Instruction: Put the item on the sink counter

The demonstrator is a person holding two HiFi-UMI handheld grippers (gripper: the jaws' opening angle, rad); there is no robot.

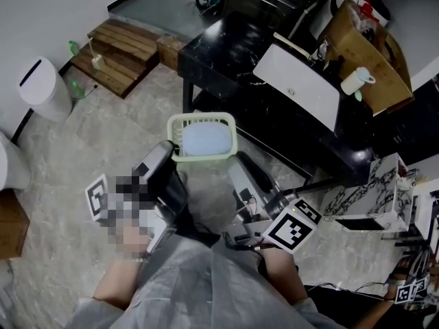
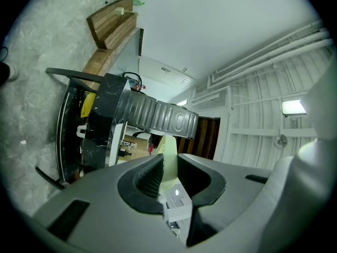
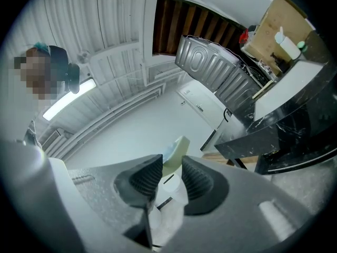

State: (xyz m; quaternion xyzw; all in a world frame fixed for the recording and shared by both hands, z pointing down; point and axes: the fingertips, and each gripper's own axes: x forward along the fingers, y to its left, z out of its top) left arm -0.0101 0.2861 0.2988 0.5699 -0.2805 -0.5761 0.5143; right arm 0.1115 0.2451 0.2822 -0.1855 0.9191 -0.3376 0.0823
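Note:
A pale green plastic basket (image 1: 228, 126) with a light blue item (image 1: 204, 140) inside hangs above the floor in front of the black sink counter (image 1: 226, 43). My left gripper (image 1: 173, 152) is shut on the basket's left rim. My right gripper (image 1: 232, 162) is shut on its right rim. In the left gripper view the green rim (image 2: 169, 154) runs up between the ribbed pads (image 2: 150, 178). In the right gripper view the rim (image 3: 176, 153) likewise sits between the two pads (image 3: 145, 179). The white sink (image 1: 298, 84) lies in the counter top.
A white cup (image 1: 357, 81) and a cardboard box (image 1: 363, 46) stand at the counter's far end. Wooden steps (image 1: 120, 50) and a white bin (image 1: 42, 88) are at the left. Marble-patterned boxes (image 1: 374, 194) are stacked at the right. The floor is pale stone.

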